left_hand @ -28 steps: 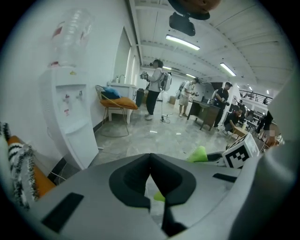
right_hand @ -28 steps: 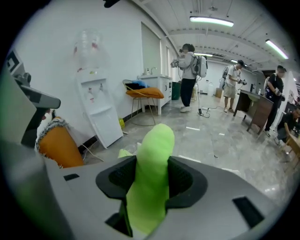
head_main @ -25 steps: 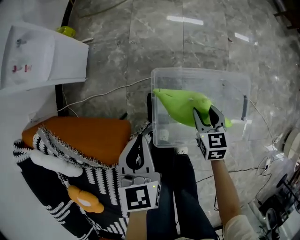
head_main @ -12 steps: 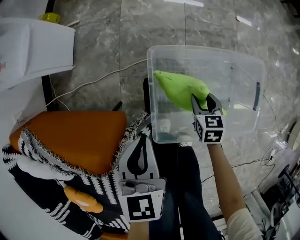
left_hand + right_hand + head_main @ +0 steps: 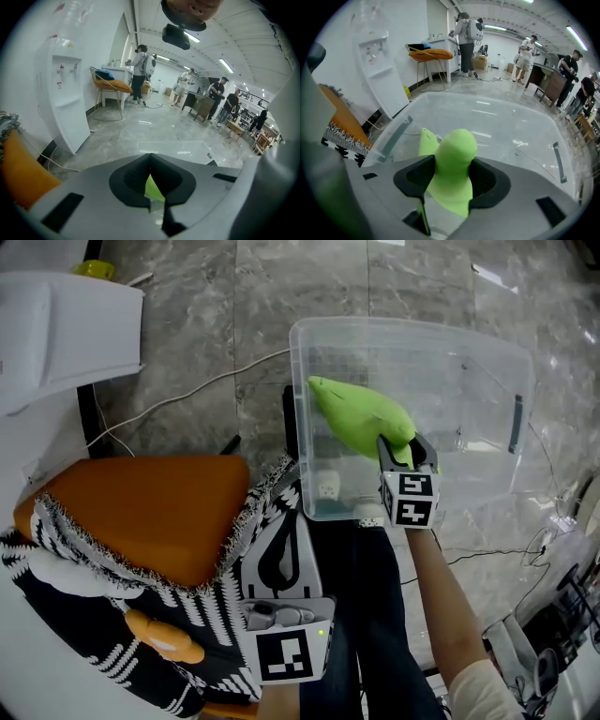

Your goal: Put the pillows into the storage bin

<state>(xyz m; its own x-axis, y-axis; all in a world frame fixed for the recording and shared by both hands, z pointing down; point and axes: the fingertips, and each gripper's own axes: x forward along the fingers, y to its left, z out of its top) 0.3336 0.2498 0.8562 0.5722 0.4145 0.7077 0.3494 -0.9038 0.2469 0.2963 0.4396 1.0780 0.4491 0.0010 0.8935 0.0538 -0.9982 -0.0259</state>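
A lime-green pillow (image 5: 361, 418) hangs inside the clear storage bin (image 5: 487, 343) on the floor, near its left wall. My right gripper (image 5: 401, 448) is shut on the pillow's near end. In the right gripper view the green pillow (image 5: 454, 154) bulges up between the jaws, which have just been opening a little, over the bin (image 5: 511, 122). My left gripper (image 5: 284, 519) is shut and empty, hovering over the edge of a black-and-white striped pillow (image 5: 75, 634). An orange pillow (image 5: 141, 507) lies on top of the striped one.
A white water dispenser (image 5: 56, 324) stands at the upper left, with a white cable (image 5: 178, 399) running across the grey marble floor to the bin. The person's dark-trousered legs (image 5: 375, 615) are below the bin. Several people stand far off in the gripper views.
My right gripper has sunk with the green pillow deeper into the bin. The left gripper has come down toward the striped pillow.
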